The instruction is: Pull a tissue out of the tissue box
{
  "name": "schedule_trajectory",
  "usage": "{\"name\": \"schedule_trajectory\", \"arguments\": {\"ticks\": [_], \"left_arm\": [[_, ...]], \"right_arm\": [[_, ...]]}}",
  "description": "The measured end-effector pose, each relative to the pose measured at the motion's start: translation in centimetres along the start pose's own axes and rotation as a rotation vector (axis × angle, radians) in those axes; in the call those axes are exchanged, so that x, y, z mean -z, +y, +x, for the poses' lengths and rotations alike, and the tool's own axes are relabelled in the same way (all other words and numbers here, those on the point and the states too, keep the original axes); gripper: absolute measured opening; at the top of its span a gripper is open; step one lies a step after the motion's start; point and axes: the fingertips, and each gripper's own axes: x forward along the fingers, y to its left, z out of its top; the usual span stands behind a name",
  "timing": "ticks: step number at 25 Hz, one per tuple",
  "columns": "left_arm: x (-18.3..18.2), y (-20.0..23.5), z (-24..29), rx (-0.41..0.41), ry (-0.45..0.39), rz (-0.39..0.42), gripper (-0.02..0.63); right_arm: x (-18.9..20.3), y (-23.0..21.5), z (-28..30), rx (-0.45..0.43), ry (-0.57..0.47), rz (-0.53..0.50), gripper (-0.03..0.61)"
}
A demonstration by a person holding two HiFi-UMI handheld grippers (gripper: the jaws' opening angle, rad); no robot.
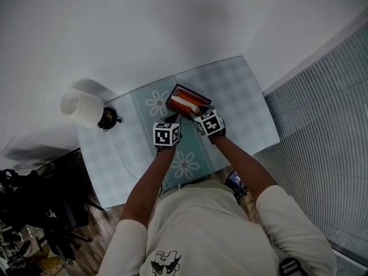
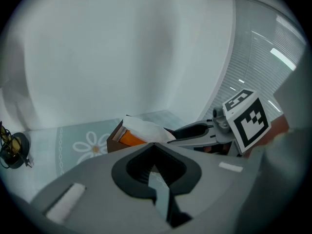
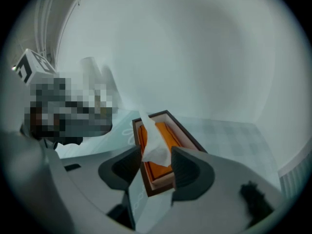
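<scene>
A dark wooden tissue box (image 1: 198,98) with an orange lining sits at the middle back of the table, a white tissue (image 1: 185,101) sticking up from it. In the right gripper view the tissue (image 3: 153,140) stands between the jaws of my right gripper (image 3: 156,155), which are open with a gap on each side, right over the box (image 3: 187,133). My left gripper (image 2: 155,147) is shut and empty, its tip just short of the box's (image 2: 117,139) near left corner. The head view shows both grippers, left (image 1: 172,118) and right (image 1: 193,115), side by side at the box's near edge.
A lamp with a white shade (image 1: 82,107) and a dark base (image 1: 108,118) stands at the table's left. The table has a pale checked cloth (image 1: 241,91) with a flowered runner. Window blinds (image 1: 328,131) run along the right. Dark clutter (image 1: 34,211) lies on the floor at lower left.
</scene>
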Motion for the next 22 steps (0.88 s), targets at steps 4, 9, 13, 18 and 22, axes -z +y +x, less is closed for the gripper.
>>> {"name": "schedule_trajectory", "arguments": {"ticks": [4,9,13,18,22], "left_arm": [[0.1,0.1,-0.2,0.004,0.003,-0.007,0.006],[-0.3,0.4,-0.3,0.002,-0.009,-0.006,0.006],[-0.2,0.4,-0.6,0.000,-0.011,-0.008,0.006],[-0.1,0.4,-1.4,0.002,-0.006,0.026,0.006],[-0.2,-0.1,-2.1,0.004,-0.009,0.073,0.006]], "right_arm": [[-0.5,-0.2,0.5,0.018,0.005,-0.009,0.190],[-0.5,-0.3,0.2,0.037,0.012,-0.011,0.014],[-0.4,-0.2,0.0,0.038,0.005,-0.003,0.012],[-1.4,0.3,-1.3,0.033,-0.031,0.014,0.012],[-1.8,0.9,-2.7,0.027,-0.058,0.023,0.012]]}}
